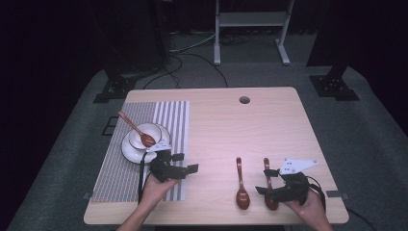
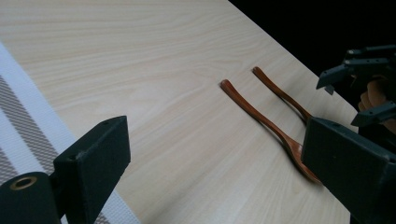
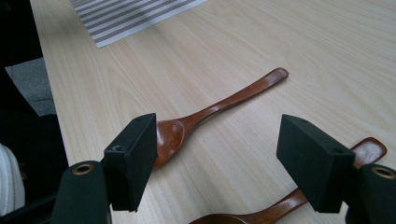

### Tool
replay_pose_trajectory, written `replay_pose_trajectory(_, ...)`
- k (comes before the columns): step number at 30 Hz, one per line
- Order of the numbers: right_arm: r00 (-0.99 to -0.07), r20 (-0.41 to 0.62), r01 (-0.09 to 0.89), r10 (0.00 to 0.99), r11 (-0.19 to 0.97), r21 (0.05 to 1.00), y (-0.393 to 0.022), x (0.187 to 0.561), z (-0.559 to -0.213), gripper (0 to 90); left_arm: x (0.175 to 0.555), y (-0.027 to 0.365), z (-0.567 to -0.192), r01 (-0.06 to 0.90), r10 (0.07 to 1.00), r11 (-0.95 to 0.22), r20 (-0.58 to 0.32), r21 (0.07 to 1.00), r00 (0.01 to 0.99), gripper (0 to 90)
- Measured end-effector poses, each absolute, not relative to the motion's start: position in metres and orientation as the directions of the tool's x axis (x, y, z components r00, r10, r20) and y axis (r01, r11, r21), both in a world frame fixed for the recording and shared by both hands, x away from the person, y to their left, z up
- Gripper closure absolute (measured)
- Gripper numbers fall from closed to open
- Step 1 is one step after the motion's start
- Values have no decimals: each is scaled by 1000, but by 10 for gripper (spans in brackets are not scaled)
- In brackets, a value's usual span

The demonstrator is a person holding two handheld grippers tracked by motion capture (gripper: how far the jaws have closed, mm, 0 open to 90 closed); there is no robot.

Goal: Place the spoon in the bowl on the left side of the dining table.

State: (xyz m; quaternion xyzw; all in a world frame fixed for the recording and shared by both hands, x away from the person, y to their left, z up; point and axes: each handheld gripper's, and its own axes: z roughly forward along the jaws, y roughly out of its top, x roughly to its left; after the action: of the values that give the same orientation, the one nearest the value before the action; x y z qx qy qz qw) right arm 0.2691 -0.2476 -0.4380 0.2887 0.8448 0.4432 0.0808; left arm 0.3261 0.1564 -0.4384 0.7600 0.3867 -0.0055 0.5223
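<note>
Three wooden spoons are counted. Two lie parallel on bare table [image 1: 269, 120] near the front edge, handles pointed away, bowls toward the person: one spoon [image 1: 241, 184] is free, the other [image 1: 268, 185] lies under the right gripper [image 1: 270, 182]. A third spoon [image 1: 136, 129] is propped in one bowl [image 1: 153, 129] on one plate [image 1: 127, 150], on one striped placemat [image 1: 166, 115]. Both the right gripper and the left gripper [image 1: 185, 162] are seen spread, nothing held.

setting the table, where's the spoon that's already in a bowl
In the high view, that wooden spoon rests in the white bowl on the striped placemat, at the table's left, just beyond the left gripper.
</note>
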Motion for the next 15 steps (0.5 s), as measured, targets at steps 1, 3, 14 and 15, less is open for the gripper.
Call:
replay_pose_trajectory(1,-820,119,417,560,441,795,-248,269,-438,277,325,154,-439,594,578,-165,-411,787,705,72)
replay_pose_trajectory(3,-820,118,415,560,440,796,-248,269,-438,276,323,149,-439,589,571,-183,-403,787,715,72)
replay_pose_trajectory(14,-815,123,422,566,434,796,-249,269,-439,276,318,137,-442,562,559,-262,-352,785,751,72)
replay_pose_trajectory(15,-815,124,423,566,434,796,-249,269,-439,276,318,137,-443,559,559,-268,-346,784,754,72)
